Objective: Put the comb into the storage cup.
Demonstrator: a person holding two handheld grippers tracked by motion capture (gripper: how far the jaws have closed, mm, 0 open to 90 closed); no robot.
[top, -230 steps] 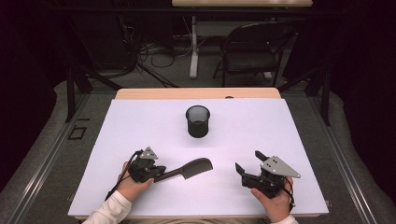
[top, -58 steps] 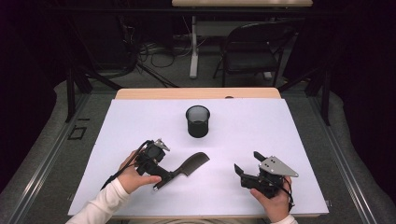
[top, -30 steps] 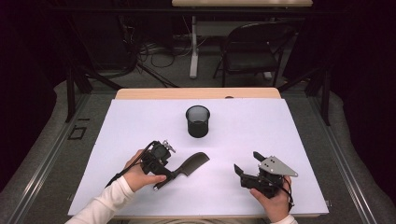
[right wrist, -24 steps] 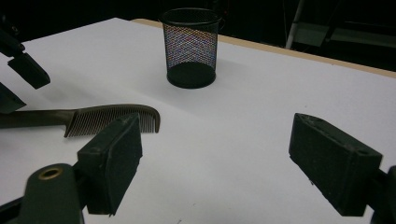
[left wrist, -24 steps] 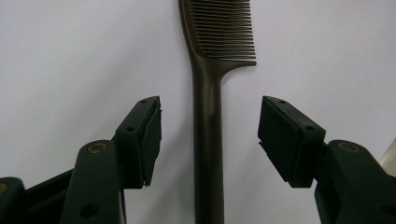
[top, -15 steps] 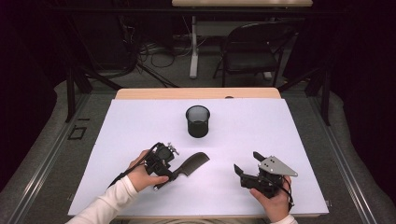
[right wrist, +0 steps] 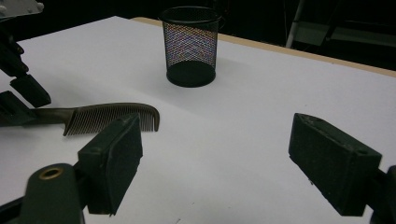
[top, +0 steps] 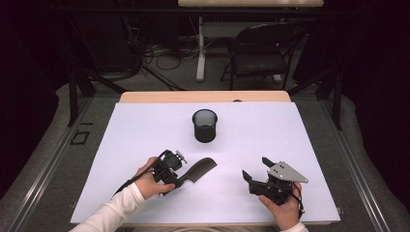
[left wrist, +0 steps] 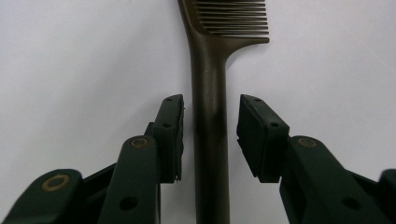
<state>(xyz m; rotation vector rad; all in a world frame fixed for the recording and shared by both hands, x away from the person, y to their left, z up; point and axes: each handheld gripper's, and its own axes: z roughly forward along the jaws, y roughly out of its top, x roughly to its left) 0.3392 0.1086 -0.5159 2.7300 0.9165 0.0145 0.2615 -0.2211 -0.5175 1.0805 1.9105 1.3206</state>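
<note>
Taking the mesh cup [top: 205, 125] as my mark on the desk [top: 300, 145]: the comb [top: 197, 170] lies nearer me and slightly left. My left tool [top: 175, 178] straddles its handle; my right tool [top: 252, 180] sits nearer and right.

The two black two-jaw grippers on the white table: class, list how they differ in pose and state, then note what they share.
The left gripper has its jaws on either side of the dark brown plastic comb's handle, a gap showing each side; the right gripper has nothing between its jaws.
The left gripper's jaws stand narrowly apart; the right gripper's stand wide.
The left gripper is beside the comb; the right gripper sits apart, toward the black mesh cup.
Both are open and hand-held.
</note>
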